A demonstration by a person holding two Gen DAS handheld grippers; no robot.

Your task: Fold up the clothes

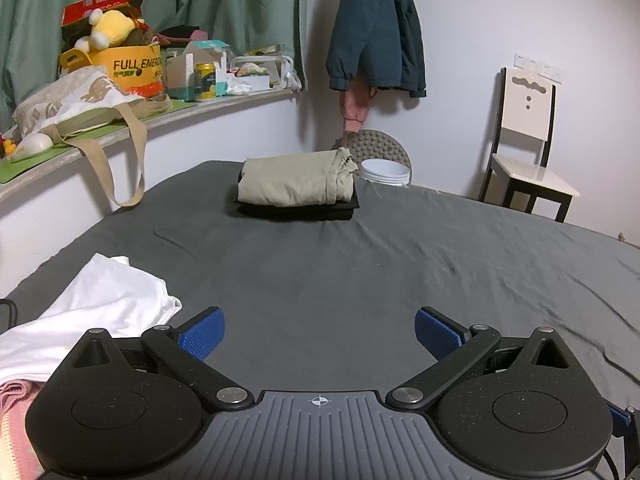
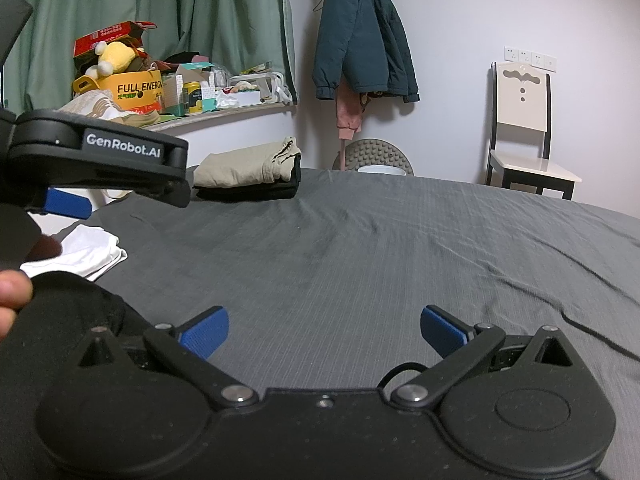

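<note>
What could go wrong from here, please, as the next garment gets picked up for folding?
1. The white shirt lies bunched at the bed's left edge, partly over a pink garment; open left tongs might pinch both layers.
2. The folded stack sits near the bed's far edge above a white bucket; a careless push could tip it off.
3. A dark cable crosses the sheet near the right tongs and might snag.

We see a grey sheet (image 1: 360, 264), a khaki garment (image 1: 294, 180) over a black one (image 1: 296, 210), a white shirt (image 1: 92, 304), green curtains (image 1: 224, 4) and blue pads (image 1: 202, 334).
</note>
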